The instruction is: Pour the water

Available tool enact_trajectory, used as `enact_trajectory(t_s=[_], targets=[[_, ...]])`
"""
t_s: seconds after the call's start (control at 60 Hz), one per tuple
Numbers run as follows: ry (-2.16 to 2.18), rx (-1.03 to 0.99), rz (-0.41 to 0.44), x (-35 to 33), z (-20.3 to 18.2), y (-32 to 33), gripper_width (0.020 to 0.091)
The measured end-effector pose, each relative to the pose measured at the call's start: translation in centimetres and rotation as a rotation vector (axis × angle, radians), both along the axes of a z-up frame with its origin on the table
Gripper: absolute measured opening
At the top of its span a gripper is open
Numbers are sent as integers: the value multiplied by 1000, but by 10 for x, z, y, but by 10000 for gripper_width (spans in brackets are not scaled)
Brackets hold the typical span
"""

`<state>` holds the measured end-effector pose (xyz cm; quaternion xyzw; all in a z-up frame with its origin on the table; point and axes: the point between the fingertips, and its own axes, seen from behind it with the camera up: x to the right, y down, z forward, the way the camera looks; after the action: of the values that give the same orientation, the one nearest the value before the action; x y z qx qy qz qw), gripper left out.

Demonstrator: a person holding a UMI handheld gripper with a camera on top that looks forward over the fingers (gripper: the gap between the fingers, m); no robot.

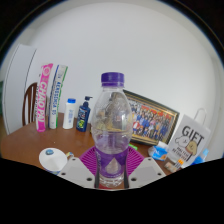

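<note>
Upright between the purple-padded fingers [93, 160], a clear ribbed plastic bottle [111, 125] with a purple screw cap [112, 78] is clamped by the gripper [111, 172] above a brown wooden table [25, 146]; a framed photo [152, 122] leans far right.

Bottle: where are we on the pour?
Done: the gripper is shut on the water bottle, which is upright with its purple cap still on. In hand: only the hold; the bottle isn't tilted. Left: uncapping and the pour itself. No clear receiving cup shows on the wooden table.
</note>
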<state>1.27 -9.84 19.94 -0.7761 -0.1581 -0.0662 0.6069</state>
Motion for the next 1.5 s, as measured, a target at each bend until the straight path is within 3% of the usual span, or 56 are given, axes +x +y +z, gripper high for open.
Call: enact_trajectory(t_s=[0.4, 0.583, 0.683, 0.717, 0.783, 0.833, 0.9, 1.167, 1.5], targets=[[264, -115, -31, 8, -128, 19, 341], [277, -34, -17, 8, -123, 21, 402], [280, -81, -28, 7, -126, 18, 517], [281, -113, -34, 8, -127, 14, 609], [285, -155, -43, 6, -122, 3, 870], [274, -185, -79, 10, -117, -8, 831], [250, -211, -128, 14, -102, -27, 861], [214, -304, -243, -14, -21, -145, 855], [159, -324, -264, -36, 27, -251, 856]])
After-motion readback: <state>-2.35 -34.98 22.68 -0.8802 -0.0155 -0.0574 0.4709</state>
